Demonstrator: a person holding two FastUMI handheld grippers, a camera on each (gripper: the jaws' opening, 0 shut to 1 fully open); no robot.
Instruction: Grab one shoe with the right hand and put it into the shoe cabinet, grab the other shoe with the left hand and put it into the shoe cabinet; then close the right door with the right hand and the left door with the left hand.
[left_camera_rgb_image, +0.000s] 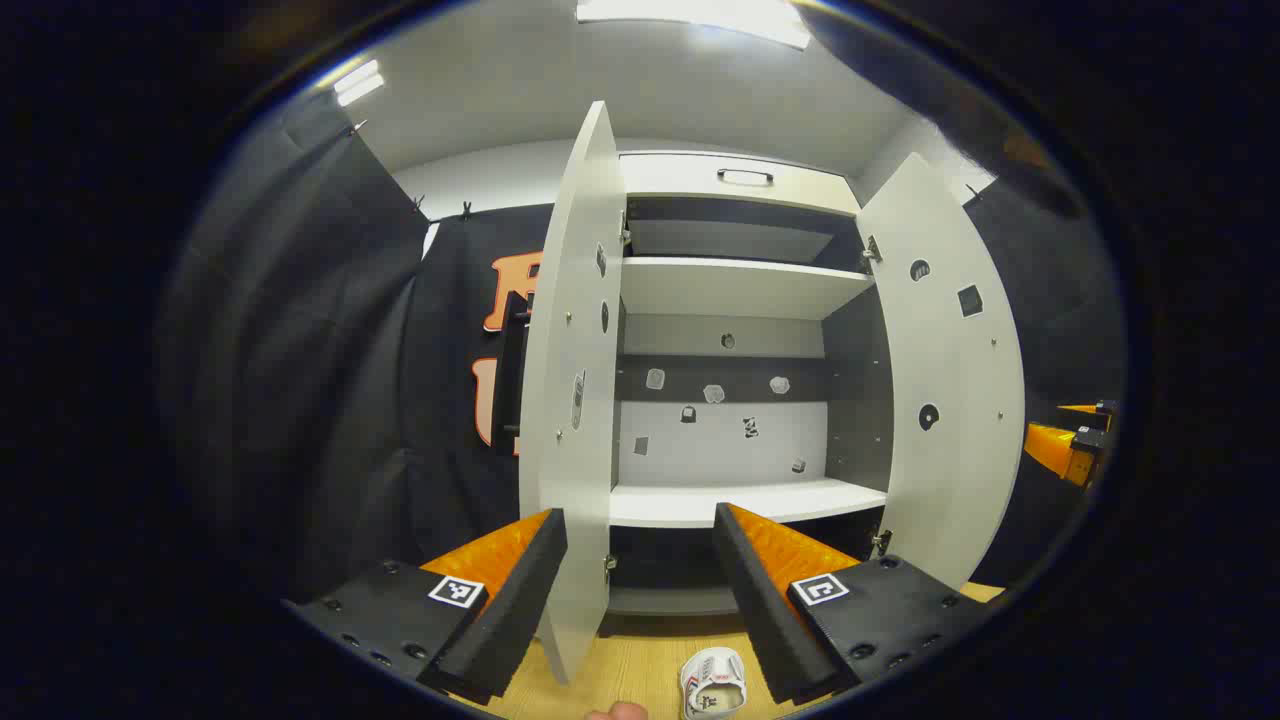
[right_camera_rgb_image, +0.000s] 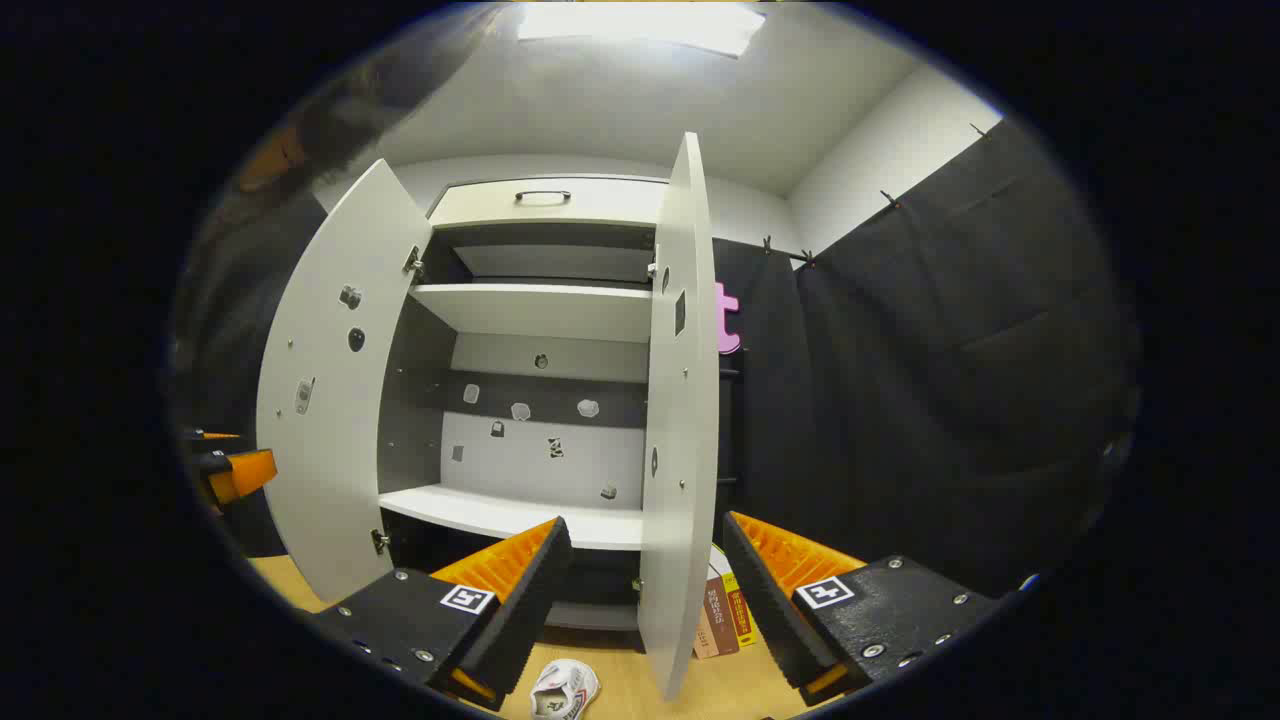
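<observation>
Shoe cabinet (left_camera_rgb_image: 740, 290) stands with both doors wide; a white shoe (left_camera_rgb_image: 713, 684) on the floor — left gripper (left_camera_rgb_image: 640, 545) and right gripper (right_camera_rgb_image: 648, 555) both spread, empty.

You have one shoe cabinet (left_camera_rgb_image: 740, 290) in front of you, with two doors: the left door (left_camera_rgb_image: 575, 400) and the right door (left_camera_rgb_image: 950, 380), both standing open. Inside, you can count three shelves (left_camera_rgb_image: 740, 285). One drawer handle (left_camera_rgb_image: 745, 177) sits at the top centre. One white shoe (left_camera_rgb_image: 712, 685) lies at the bottom of the frame. Two books (right_camera_rgb_image: 722, 615) stand at lower centre-right. You hold two grippers, the left gripper (left_camera_rgb_image: 640, 560) and the right gripper (right_camera_rgb_image: 645, 565).
</observation>
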